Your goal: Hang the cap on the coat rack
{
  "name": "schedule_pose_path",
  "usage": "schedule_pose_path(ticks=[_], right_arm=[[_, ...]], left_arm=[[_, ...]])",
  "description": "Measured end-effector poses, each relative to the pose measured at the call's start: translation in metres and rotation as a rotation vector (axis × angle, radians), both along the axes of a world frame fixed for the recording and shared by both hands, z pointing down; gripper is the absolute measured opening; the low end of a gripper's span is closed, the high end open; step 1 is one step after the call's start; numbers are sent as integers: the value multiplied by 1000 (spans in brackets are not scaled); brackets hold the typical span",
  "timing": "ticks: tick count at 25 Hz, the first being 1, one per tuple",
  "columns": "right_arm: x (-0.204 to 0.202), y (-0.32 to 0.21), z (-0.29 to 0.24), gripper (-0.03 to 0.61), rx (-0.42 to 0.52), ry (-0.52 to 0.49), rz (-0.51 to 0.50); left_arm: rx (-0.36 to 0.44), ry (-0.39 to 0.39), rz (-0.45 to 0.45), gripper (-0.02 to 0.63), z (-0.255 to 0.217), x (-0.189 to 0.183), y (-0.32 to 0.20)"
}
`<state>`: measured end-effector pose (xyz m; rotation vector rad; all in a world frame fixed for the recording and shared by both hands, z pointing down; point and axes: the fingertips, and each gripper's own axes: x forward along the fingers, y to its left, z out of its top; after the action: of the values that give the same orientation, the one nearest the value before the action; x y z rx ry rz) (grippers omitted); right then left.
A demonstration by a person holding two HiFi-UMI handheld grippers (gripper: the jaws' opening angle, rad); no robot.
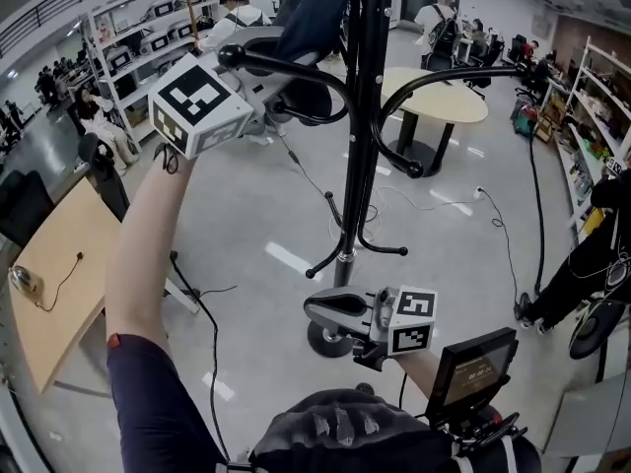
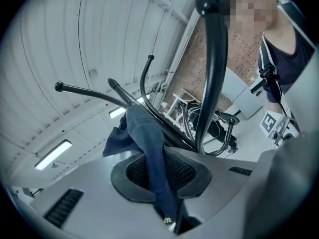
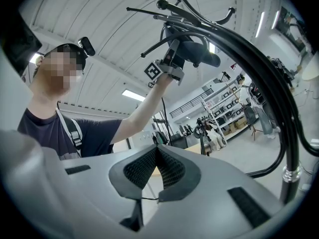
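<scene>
The navy cap (image 1: 315, 13) hangs at the top of the black coat rack (image 1: 363, 116), draped over its hooked arms. My left gripper (image 1: 304, 97) is raised high beside the rack, just under the cap. In the left gripper view a strip of the cap (image 2: 144, 138) runs down between the pads of the left gripper (image 2: 158, 168), which close on it, with the coat rack (image 2: 214, 73) arms right behind. My right gripper (image 1: 330, 308) is held low near the rack's base. In the right gripper view the right gripper (image 3: 157, 166) is shut with nothing in it, and the coat rack (image 3: 279, 113) rises at the right.
A round table (image 1: 444, 97) stands behind the rack, a wooden table (image 1: 59, 264) at the left and shelves (image 1: 148, 37) at the back. Cables (image 1: 493, 225) trail over the floor. A person in black (image 1: 601, 244) stands at the right. A small screen (image 1: 473, 368) sits near my right arm.
</scene>
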<state>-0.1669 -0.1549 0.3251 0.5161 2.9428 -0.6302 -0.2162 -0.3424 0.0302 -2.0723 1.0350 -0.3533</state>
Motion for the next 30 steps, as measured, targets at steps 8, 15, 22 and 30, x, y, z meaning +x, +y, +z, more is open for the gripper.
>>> schedule_pose_path(ticks=[8,15,22,30], right_arm=[[-9,16,0,5,8,4,-17],[-24,35,2,5,20,9,-47],[-45,62,2,5,0,12,-63],[-65,77,11,5,-15,57,-67]], left_arm=[[13,125,-49,176,-14,-32,18],[39,152,-109,178,-14,-64,46],[38,134,-136,176,14,-88,91],[13,333,-136,176,127,-104,161]])
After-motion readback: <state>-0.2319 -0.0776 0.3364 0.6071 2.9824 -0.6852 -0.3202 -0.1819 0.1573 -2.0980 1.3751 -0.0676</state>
